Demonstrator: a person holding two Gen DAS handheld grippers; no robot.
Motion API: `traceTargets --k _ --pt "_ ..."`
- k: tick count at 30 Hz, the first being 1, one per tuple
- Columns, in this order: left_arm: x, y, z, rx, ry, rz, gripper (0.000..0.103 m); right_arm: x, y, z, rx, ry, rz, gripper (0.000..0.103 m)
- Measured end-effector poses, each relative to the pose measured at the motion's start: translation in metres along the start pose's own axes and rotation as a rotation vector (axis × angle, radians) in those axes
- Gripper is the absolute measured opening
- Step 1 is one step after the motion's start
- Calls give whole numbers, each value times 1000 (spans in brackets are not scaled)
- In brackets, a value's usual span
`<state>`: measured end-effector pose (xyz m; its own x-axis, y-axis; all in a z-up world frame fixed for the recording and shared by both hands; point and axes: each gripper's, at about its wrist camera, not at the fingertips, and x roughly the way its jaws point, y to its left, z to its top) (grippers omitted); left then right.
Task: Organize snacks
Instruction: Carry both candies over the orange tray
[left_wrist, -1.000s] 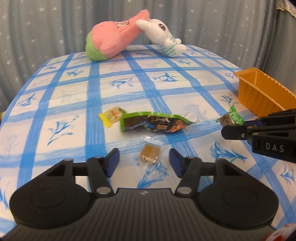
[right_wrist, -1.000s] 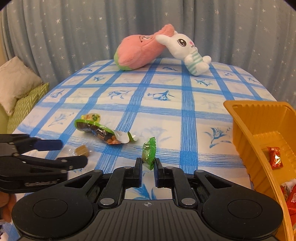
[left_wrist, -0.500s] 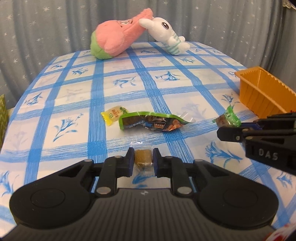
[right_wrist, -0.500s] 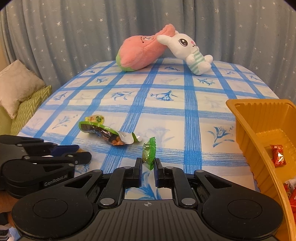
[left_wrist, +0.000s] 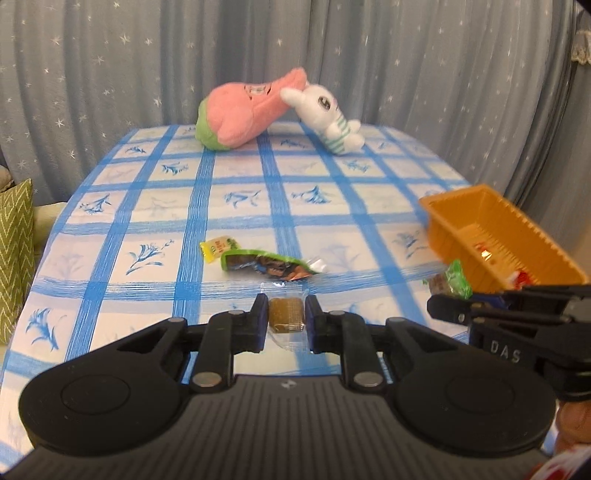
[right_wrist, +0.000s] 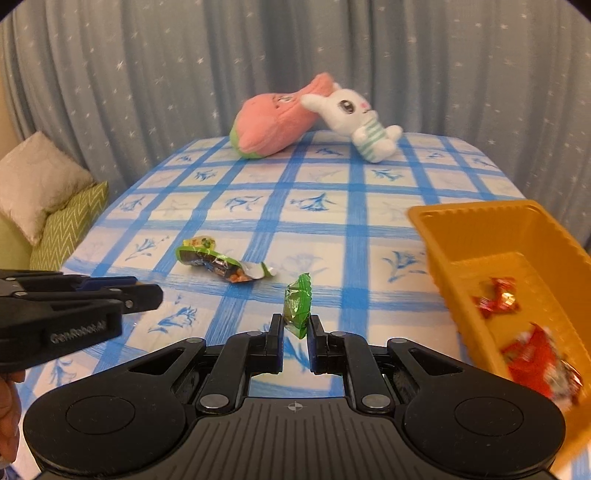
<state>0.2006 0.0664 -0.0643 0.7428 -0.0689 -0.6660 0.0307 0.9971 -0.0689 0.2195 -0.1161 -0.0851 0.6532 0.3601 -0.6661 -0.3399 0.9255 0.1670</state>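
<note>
While the left gripper (left_wrist: 286, 318) clamped a clear-wrapped brown candy (left_wrist: 286, 314), the right gripper (right_wrist: 296, 328) pinched a green-wrapped candy (right_wrist: 297, 304); both hung above the tablecloth (right_wrist: 354, 236). Red-wrapped sweets (right_wrist: 496, 297) lay in the orange tray (right_wrist: 476, 221).

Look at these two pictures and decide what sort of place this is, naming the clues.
Probably a home living space: a table under a blue-checked floral tablecloth, pink and white rabbit plush toys, star-print grey curtains, and cushions at the left.

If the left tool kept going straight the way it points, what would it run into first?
Probably the long green-edged snack packet lying on the blue-checked tablecloth, just beyond the brown wrapped candy the left tool holds; depth is uncertain.
</note>
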Motion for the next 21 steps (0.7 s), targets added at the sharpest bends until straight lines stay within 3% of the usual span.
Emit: traceTargets --k 11,21 --pt "-67 -49 -3 1 -56 -42 18 -74 -12 -6 16 -51 -29 13" --pt "-82 -95 1 56 -67 -96 18 -120 -51 -10 55 -87 -91 13"
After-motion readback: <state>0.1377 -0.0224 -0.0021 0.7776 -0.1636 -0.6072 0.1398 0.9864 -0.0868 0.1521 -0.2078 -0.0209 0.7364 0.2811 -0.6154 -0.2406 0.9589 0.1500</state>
